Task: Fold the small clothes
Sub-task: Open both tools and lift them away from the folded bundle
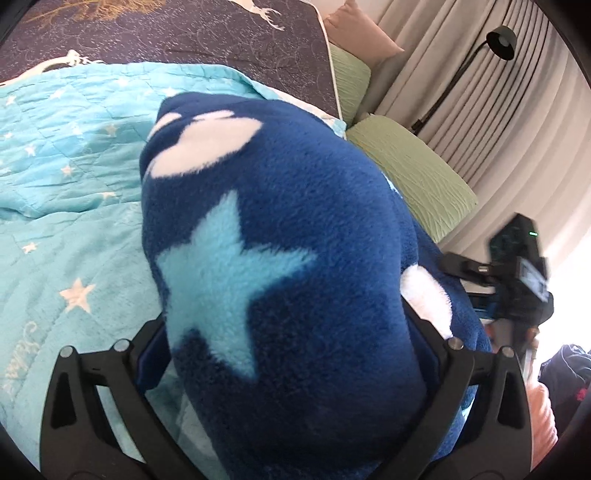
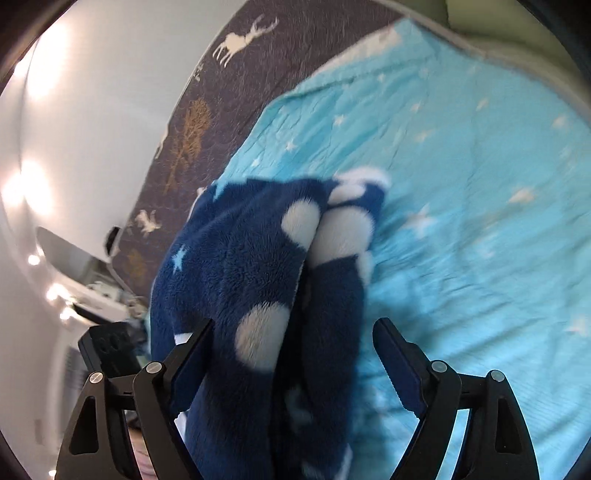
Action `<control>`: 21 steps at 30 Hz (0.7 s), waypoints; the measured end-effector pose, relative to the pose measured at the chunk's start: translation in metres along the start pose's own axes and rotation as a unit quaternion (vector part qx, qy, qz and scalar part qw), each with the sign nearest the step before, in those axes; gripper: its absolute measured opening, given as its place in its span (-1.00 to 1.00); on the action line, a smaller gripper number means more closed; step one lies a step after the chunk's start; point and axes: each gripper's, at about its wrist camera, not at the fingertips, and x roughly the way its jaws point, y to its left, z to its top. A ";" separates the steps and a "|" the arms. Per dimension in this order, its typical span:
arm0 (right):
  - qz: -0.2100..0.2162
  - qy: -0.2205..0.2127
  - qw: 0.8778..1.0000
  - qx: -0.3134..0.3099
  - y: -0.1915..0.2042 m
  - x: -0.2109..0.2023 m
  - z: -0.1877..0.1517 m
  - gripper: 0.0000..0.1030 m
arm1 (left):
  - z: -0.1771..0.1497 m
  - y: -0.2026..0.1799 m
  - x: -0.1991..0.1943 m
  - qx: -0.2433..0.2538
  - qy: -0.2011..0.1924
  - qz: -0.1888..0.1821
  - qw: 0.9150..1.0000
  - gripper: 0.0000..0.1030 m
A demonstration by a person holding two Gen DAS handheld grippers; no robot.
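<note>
A dark blue fleece garment with white blobs and a pale blue star [image 1: 280, 266] bulges up between the black fingers of the left gripper [image 1: 291, 354], filling nearly all of the gap from one finger to the other; the blue pads are mostly buried under the pile, and the jaws stand wide with the thick fold of fleece between them, though whether they actually press on it cannot be told from this view. Past the fleece lies a turquoise quilted blanket printed with small white stars [image 1: 66, 192], spread over a dark grey bedspread with white deer and gold trees [image 1: 177, 33]. Two green pillows [image 1: 413, 173] sit at the far edge beside pale pleated curtains [image 1: 498, 110], where a black floor lamp [image 1: 498, 40] leans. In the right wrist view the same fleece [image 2: 266, 266] hangs in a bunched, doubled column that runs through the right gripper [image 2: 291, 332]. Its jaws are spread wide: the left finger touches the fleece, while the right finger [image 2: 399, 354] stands apart from it with turquoise blanket [image 2: 461, 184] visible between. The cloth there is blurred by motion. The other gripper's black body [image 1: 524, 273] appears just beyond the fleece at the right of the left wrist view.
</note>
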 end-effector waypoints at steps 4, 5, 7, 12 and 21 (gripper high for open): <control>0.002 -0.018 1.000 -0.023 0.022 -0.044 -0.021 0.68 | -0.002 -0.006 -0.023 -0.021 -0.014 0.029 0.999 0.98; 0.008 -0.018 0.999 -0.035 0.030 -0.054 -0.030 0.68 | -0.004 -0.012 -0.036 -0.020 -0.022 0.029 0.999 0.98; 0.013 -0.021 0.998 -0.059 0.046 -0.073 -0.049 0.68 | -0.012 -0.032 -0.068 0.008 -0.054 0.025 0.998 0.98; -0.022 -0.056 0.990 -0.125 0.097 -0.114 -0.097 0.68 | -0.044 -0.094 -0.147 0.096 -0.096 0.054 0.989 0.98; -0.176 -0.139 0.944 -0.241 0.187 -0.186 -0.191 0.73 | -0.113 -0.170 -0.271 0.162 -0.160 0.141 0.963 0.99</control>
